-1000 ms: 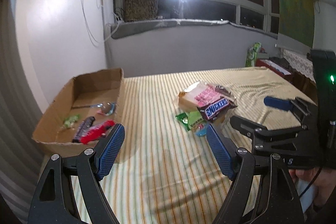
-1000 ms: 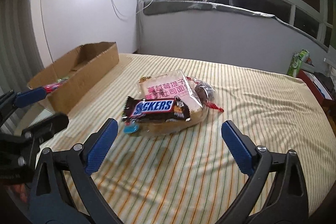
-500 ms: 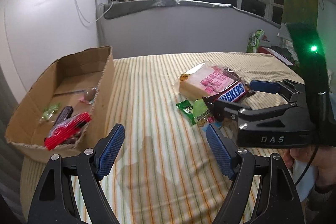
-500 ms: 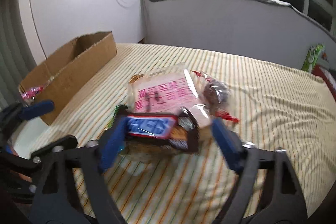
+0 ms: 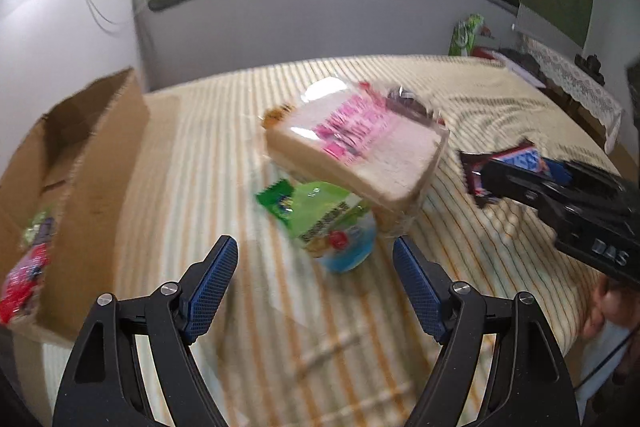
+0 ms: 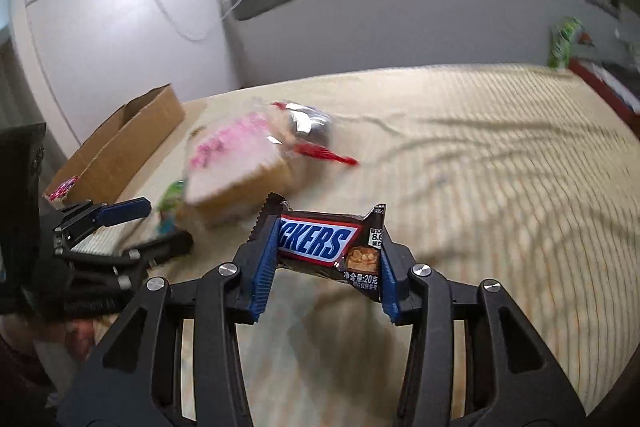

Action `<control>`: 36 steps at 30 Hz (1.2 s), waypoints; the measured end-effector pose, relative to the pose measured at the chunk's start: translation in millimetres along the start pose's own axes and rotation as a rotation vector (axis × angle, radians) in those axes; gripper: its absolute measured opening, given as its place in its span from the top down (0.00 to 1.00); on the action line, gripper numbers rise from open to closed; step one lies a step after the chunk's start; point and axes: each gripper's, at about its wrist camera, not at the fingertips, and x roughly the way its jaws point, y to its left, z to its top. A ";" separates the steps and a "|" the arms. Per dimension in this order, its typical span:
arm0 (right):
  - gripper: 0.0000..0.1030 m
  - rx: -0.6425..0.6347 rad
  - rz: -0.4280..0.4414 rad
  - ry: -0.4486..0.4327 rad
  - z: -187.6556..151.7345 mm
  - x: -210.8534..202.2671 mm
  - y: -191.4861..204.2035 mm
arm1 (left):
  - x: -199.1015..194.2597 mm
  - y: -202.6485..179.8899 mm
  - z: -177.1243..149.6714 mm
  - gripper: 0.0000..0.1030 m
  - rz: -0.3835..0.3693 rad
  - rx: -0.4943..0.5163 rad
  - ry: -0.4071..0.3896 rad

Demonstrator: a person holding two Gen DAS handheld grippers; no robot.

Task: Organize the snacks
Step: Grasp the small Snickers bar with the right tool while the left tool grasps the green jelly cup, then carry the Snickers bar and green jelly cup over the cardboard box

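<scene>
Jaws of the right gripper (image 6: 326,259) clamp a Snickers bar (image 6: 320,241); the left gripper (image 5: 314,285) gapes wide, cardboard box (image 5: 90,163) at ten o'clock.

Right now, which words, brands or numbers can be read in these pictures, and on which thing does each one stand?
"CKERS": Snickers bar clamped in the right gripper; the first letters are hidden by a finger.
"净含量:20克": same wrapper, lower right.
"8.6": same wrapper, right end, partly cut off.
"DAS": body of the right gripper, seen from the left wrist.
Pink print on the wrapped sandwich: too blurred to read.
Print on the green packet: too blurred to read.
</scene>
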 end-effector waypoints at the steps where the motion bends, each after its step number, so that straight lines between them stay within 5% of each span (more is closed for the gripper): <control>1: 0.56 0.017 0.004 0.002 -3.3 0.5 -5.7 | 2.3 -0.4 0.7 0.22 -0.007 -0.009 0.003; 4: 0.56 0.041 0.042 -0.021 -11.4 -0.6 -16.0 | 7.2 1.7 0.7 0.32 0.000 -0.035 0.008; 8: 0.56 0.016 0.025 -0.028 -12.2 -1.0 -12.7 | 3.7 10.0 -3.2 0.66 0.009 -0.080 -0.017; 9: 0.56 0.018 0.028 -0.031 -12.0 -1.2 -13.3 | 2.0 11.6 -5.1 0.68 0.011 -0.087 -0.022; 36: 0.56 -0.002 -0.043 -0.108 -18.8 -8.9 -9.9 | -10.0 12.0 -17.9 0.70 0.011 -0.130 -0.143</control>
